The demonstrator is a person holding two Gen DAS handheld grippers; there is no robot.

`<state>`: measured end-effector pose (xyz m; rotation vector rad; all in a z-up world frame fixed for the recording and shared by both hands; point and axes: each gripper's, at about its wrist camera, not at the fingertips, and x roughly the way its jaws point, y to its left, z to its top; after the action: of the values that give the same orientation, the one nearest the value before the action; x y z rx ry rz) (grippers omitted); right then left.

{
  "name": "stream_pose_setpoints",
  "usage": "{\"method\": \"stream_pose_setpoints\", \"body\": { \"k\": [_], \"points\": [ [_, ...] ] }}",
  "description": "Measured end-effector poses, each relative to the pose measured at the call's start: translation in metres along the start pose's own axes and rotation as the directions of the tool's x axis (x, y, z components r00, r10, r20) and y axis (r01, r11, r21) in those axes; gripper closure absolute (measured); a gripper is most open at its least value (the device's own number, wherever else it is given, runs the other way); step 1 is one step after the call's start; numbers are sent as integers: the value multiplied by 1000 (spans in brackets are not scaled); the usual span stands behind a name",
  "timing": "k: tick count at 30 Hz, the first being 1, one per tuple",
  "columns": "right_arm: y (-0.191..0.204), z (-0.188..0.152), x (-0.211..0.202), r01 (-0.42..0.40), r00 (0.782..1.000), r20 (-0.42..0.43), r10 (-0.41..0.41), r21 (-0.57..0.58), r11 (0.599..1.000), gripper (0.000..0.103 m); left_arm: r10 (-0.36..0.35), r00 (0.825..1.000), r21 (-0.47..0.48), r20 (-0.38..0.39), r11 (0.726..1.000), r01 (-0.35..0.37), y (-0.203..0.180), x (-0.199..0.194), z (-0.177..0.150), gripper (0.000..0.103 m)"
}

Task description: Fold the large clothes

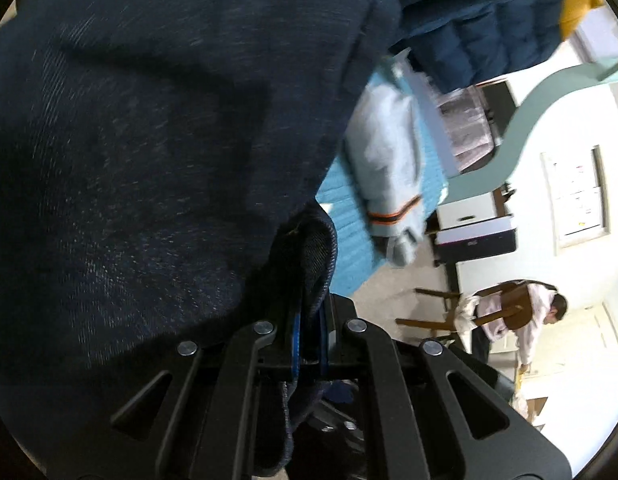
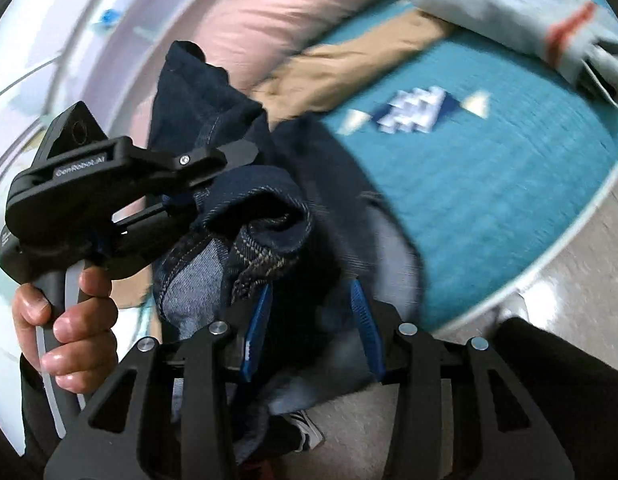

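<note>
Dark navy jeans [image 1: 149, 160], teal blanket [image 2: 489, 184]

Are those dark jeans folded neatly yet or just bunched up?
Bunched up. The dark jeans hang crumpled from the left claw, off the teal bedspread.

My left hand-held gripper [image 1: 309, 340] pinches a bunched edge of the dark denim garment [image 1: 149, 140], which fills most of my view, with a grey sweatshirt [image 1: 389, 160] lying on the teal bedcover [image 1: 349, 248] beyond.

Left tongs [image 1: 307, 344] pinched together; right tongs [image 2: 315, 328] parted.
</note>
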<state>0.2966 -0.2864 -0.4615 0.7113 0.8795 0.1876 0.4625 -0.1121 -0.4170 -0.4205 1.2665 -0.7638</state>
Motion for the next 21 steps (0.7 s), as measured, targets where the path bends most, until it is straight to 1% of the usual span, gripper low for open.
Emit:
{"method": "stream_pose_setpoints", "body": {
  "k": [2,3,4,5,6,7,9,10,11,12,13,14,15,16,17,18,19,20,21],
  "points": [
    [-9,-1,-3,45,999,-4,-45,14,999,63,31,999,-52,-37,998,-33,11,22,5,98],
    [-11,0,-8,65,998,14,-66,15,998,63,55,996,-91,-68,994,-61,20,35,8,98],
    [-11,2,-17,84,996,43,-84,5,996,63,60,995,-124,-78,990,-69,25,43,11,97],
    [-11,3,-21,81,995,65,-81,-4,997,63,60,995,-132,-81,989,-70,27,47,13,96],
    [-10,5,-28,77,993,86,-75,-16,997,63,64,994,-129,-84,989,-75,25,48,16,95],
    [-9,6,-30,71,994,87,-69,-23,997,63,57,995,-110,-84,992,-66,19,46,18,92],
    [-3,5,-35,31,995,94,-27,-44,999,63,37,998,-33,-54,999,-39,3,31,21,91],
    [1,6,-36,11,996,94,-5,-58,998,63,1,999,-6,-38,1000,-1,-4,19,21,85],
    [8,7,-34,-20,996,85,27,-80,997,65,-35,999,10,-25,999,35,-9,9,22,71],
    [15,7,-34,-44,995,82,52,-99,994,66,-45,999,22,-10,999,45,-12,0,23,64],
    [23,9,-29,-65,994,76,75,-127,990,68,-37,999,52,26,998,35,-16,-18,23,57],
    [33,11,-22,-74,994,70,86,-168,983,76,-28,998,72,50,997,24,-20,-27,21,55],
    [40,13,-19,-72,994,69,87,-194,978,78,-2,996,97,93,995,-7,-19,-46,21,53],
    [48,14,-13,-77,994,62,93,-215,974,80,24,993,111,119,993,-38,-20,-58,22,49],
    [53,15,-7,-76,995,52,90,-226,971,88,54,988,123,142,990,-72,-14,-73,19,44],
    [56,17,1,-59,996,46,72,-238,969,92,110,980,134,165,982,-133,-9,-85,18,42],
    [56,19,10,-44,998,31,53,-245,969,94,173,967,137,187,970,-200,2,-97,16,41],
    [53,23,21,-30,999,12,34,-238,971,101,202,962,135,184,964,-228,9,-101,14,41],
    [48,25,29,8,1000,10,-6,-233,973,101,228,957,124,177,960,-252,20,-104,14,41]
  ]
}}
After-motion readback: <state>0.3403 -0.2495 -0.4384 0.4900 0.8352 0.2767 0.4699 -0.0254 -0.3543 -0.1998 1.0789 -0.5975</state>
